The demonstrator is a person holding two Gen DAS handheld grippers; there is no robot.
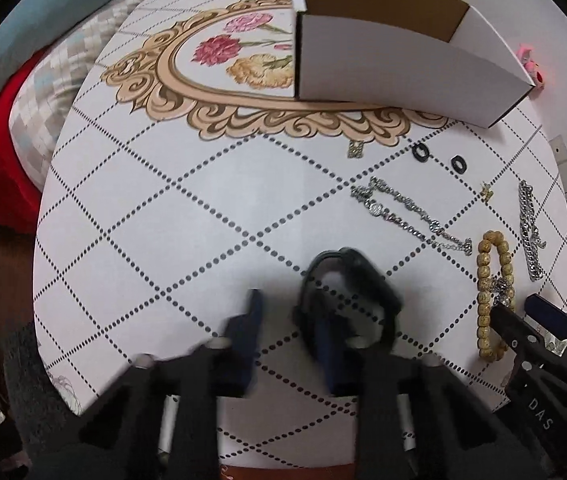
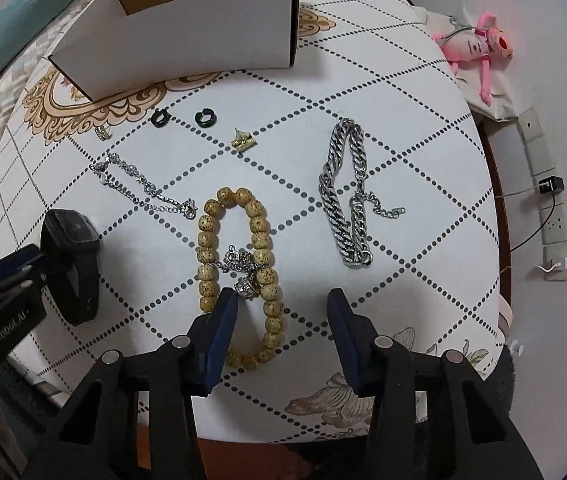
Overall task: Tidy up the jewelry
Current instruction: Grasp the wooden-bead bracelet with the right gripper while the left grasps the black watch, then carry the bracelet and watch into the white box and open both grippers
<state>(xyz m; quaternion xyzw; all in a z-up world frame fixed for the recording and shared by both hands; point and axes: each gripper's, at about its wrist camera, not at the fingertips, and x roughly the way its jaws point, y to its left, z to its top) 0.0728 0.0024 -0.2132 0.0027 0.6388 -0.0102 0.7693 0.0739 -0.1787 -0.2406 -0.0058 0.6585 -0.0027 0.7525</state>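
My left gripper [image 1: 285, 316] is open around the strap of a black smartwatch [image 1: 353, 280], which also shows at the left of the right wrist view [image 2: 71, 252]; one finger sits inside the strap loop. My right gripper [image 2: 281, 300] is open just above a tan wooden bead bracelet [image 2: 239, 264] with a small silver ring and chain [image 2: 245, 270] lying across it. A thick silver chain [image 2: 343, 200], a thin crystal bracelet [image 2: 143, 184], a gold earring [image 2: 243, 142], two black hoop earrings [image 2: 181, 117] and a small gold piece [image 2: 102, 133] lie on the table. An open white cardboard box [image 2: 187, 32] stands behind them.
The table [image 1: 163, 208] has a white cloth with dotted diamonds and a floral medallion. A pink plush toy [image 2: 479, 48] lies beyond the right edge, near wall sockets and cables. Bedding and a red cloth lie past the left edge.
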